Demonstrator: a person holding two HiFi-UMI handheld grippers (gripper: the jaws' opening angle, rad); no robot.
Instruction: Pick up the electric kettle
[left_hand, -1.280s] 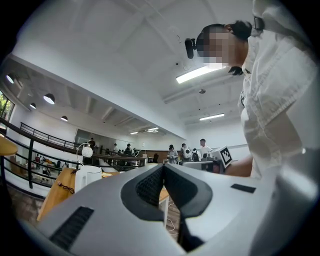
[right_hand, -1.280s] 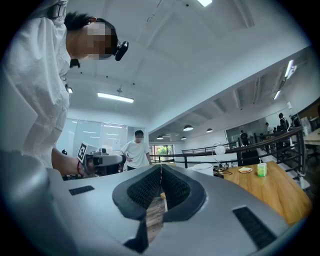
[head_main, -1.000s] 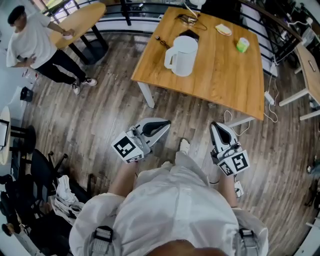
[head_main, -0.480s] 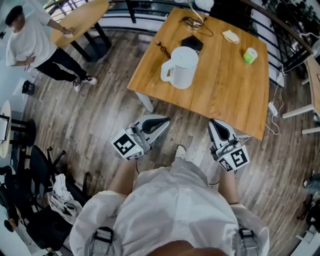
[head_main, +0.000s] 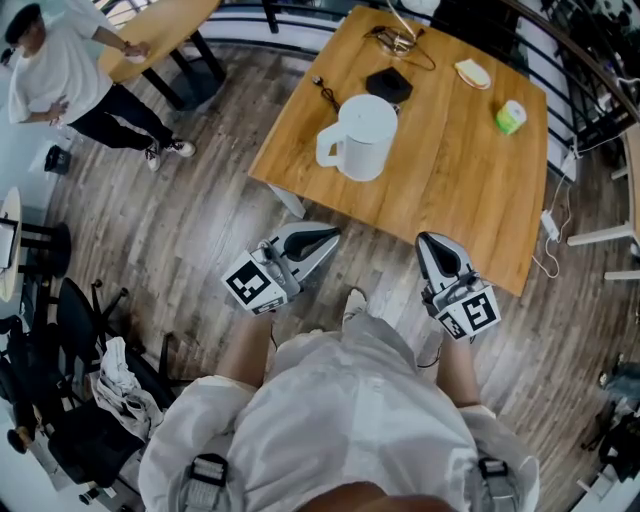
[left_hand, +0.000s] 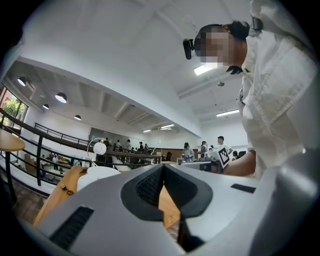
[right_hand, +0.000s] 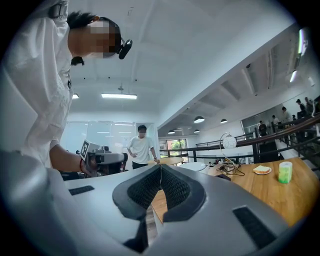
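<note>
Viewing from the head view, the white electric kettle (head_main: 362, 137) stands upright on the wooden table (head_main: 470, 190), near the table's 9 o'clock edge, with its handle turned toward 9 o'clock. No gripper touches the kettle.

1. Left gripper (head_main: 322, 243): held level over the plank floor (head_main: 200, 240), short of the table edge. The kettle lies at 1 o'clock from its tips, well apart. The left gripper view shows both jaws pressed together with nothing between them.
2. Right gripper (head_main: 432, 248): held level beside the left one, at its 3 o'clock, with its tips at the near table edge. The kettle lies at 11 o'clock from it, well apart. The right gripper view shows both jaws pressed together and empty.

Other items on the table, relative to the kettle:
- Black flat pad (head_main: 388, 85) with a cord, at 12 o'clock, just beside.
- Small plate with a pale food item (head_main: 475, 72), at 2 o'clock.
- Green cylindrical object (head_main: 511, 116), at 3 o'clock, near the far edge.

Surroundings: a person in a white shirt (head_main: 55, 80) stands at 10 o'clock in the head view, one hand on a round wooden table (head_main: 165, 25). A black chair (head_main: 80, 330) stands at 8 o'clock. A white power strip (head_main: 552, 222) lies on the floor at 3 o'clock, past the table's corner.
</note>
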